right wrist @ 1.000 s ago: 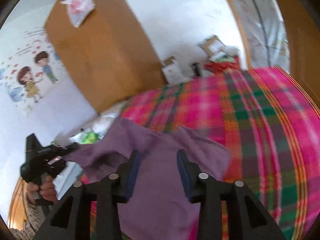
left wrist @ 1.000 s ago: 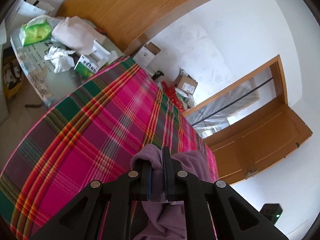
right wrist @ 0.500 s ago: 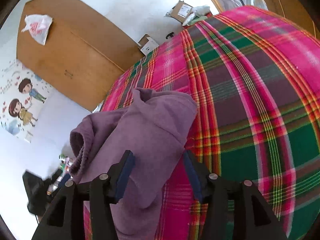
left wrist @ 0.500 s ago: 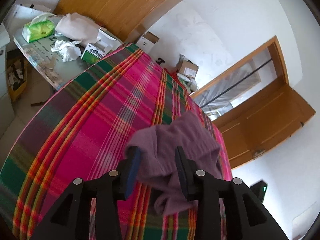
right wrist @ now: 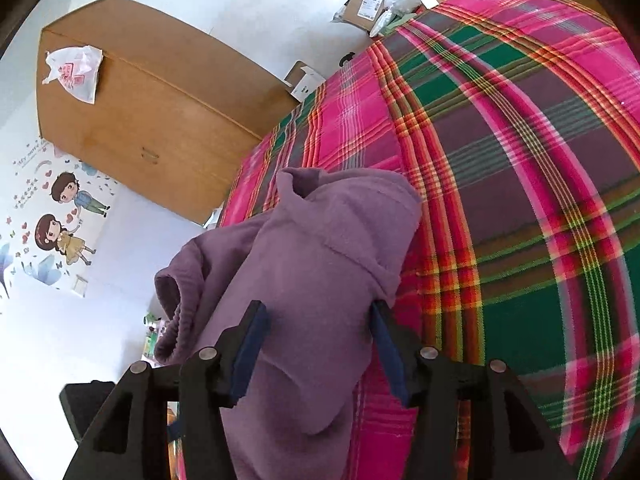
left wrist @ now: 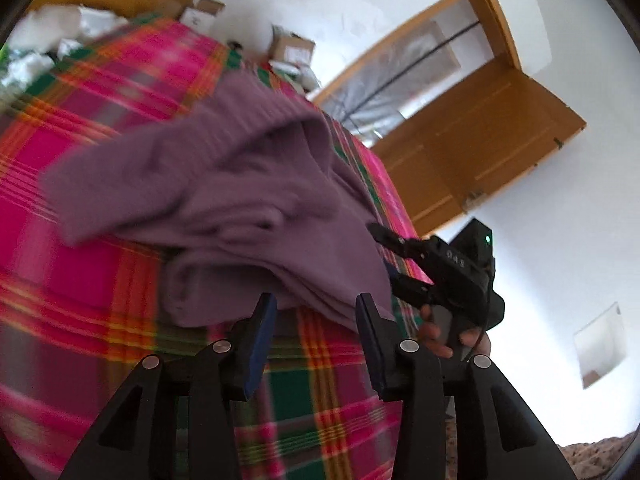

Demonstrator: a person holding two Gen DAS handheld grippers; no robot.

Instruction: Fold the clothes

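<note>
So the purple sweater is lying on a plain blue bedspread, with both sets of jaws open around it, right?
Not quite: the bedspread is pink, green and red plaid, not plain blue, as the right wrist view shows. The purple sweater does lie on it, between the open jaws of the left gripper and right gripper.

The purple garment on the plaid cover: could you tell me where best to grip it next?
Probably the ribbed cuff of the purple garment, hanging off the plaid cover edge. It is a free, thick end; come from the left gripper's side, fingers across it.
</note>
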